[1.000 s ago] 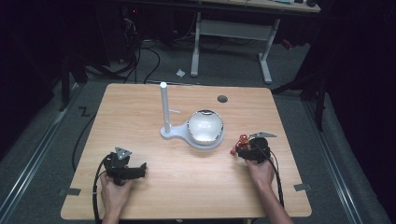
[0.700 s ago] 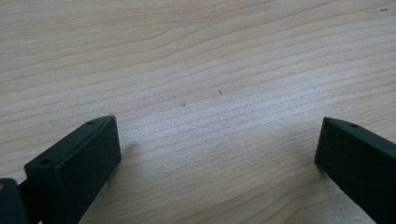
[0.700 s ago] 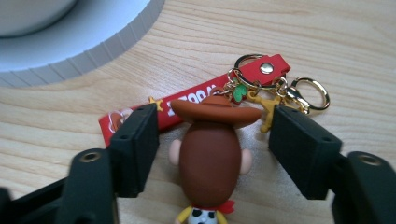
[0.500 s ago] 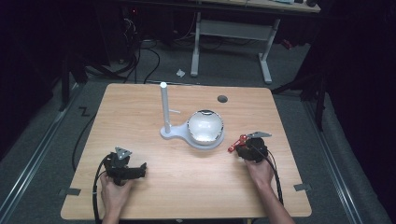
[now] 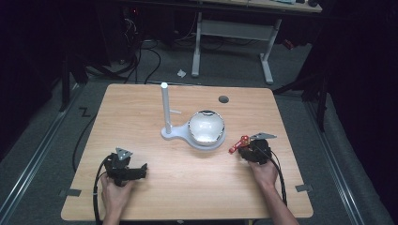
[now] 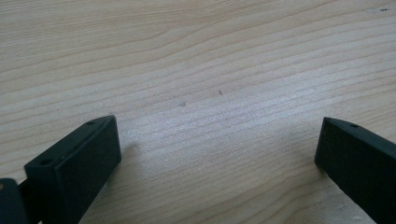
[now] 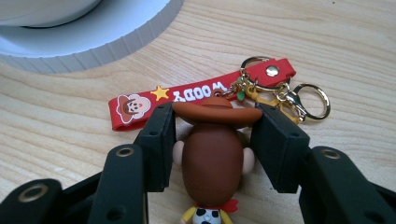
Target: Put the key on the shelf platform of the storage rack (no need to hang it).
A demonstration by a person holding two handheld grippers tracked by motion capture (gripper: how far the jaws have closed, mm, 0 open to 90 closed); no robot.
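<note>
Grasp made: right tongs (image 7: 212, 140) have just closed on the cowboy keychain figure (image 7: 212, 158); left tongs (image 6: 215, 154) stand wide, empty.
Next, I judge, lift it toward the white stand (image 5: 165, 108) at the worktop's (image 5: 187, 187) far middle.

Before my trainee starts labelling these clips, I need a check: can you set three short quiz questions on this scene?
1. True or false: the left gripper holds the keychain.
2. What do the right gripper jaws press on? A) red strap B) Woody figure C) white stand
3. What stands on the stand's base beside the post?

Key: 1 false, its jaws are open over bare table; 2 B; 3 a shiny bowl.
</note>
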